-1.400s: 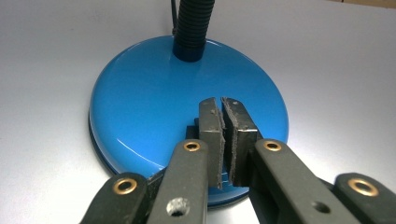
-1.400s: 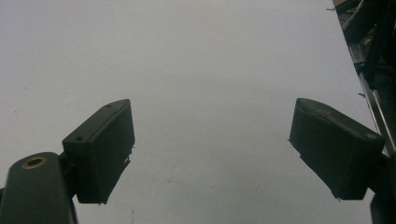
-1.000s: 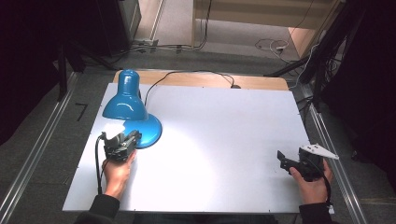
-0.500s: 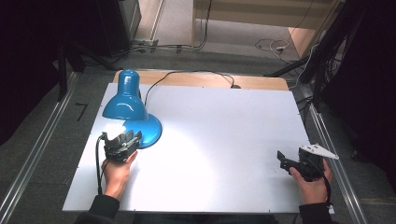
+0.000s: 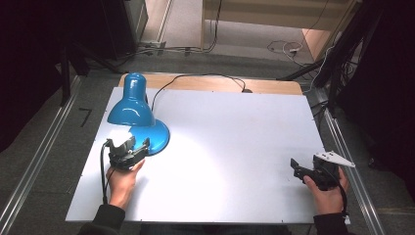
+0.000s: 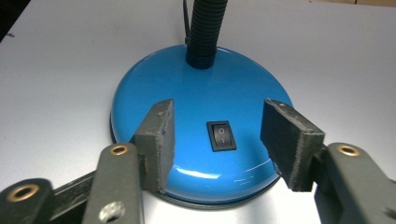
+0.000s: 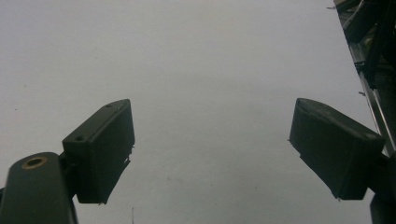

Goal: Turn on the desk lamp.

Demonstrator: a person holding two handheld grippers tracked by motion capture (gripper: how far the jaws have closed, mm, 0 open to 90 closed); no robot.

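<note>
left claw [image 6: 217, 140]: jaws part-way apart, just been opening; the 2 pads stand over the front of the lamp base, 1 on each side of the switch, and do not press on it. in the high view this claw [image 5: 128, 149] sits at the near rim of the base.
left pads [image 6: 161, 140]: dark, worn at the edges, both tilted inward toward each other.
switch [image 6: 221, 136]: small black rocker with white marks, set in the blue surface straight ahead between the 2 pads, touched by neither.
lamp base [image 6: 201, 98]: round, glossy blue dome lying under and beyond the jaws; its near edge sits below the pads, its far half stretches ahead of them.
lamp neck [image 6: 205, 28]: black ribbed tube rising from the far side of the base, straight ahead of the claw.
lamp shade [image 5: 129, 103]: blue, beyond the left claw in the high view, lit area of table just beside it.
lamp cord [image 5: 195, 78]: black, runs off from behind the lamp toward the far edge of the table.
left hand [image 5: 122, 178]: behind the claw, holding its body.
right claw [image 7: 212, 154]: jaws wide apart, nothing between them, bare table ahead; in the high view it [image 5: 298, 169] is well apart from the lamp.
right hand [image 5: 330, 193]: behind that claw.
table [image 5: 235, 147]: white, flat, under both claws.
</note>
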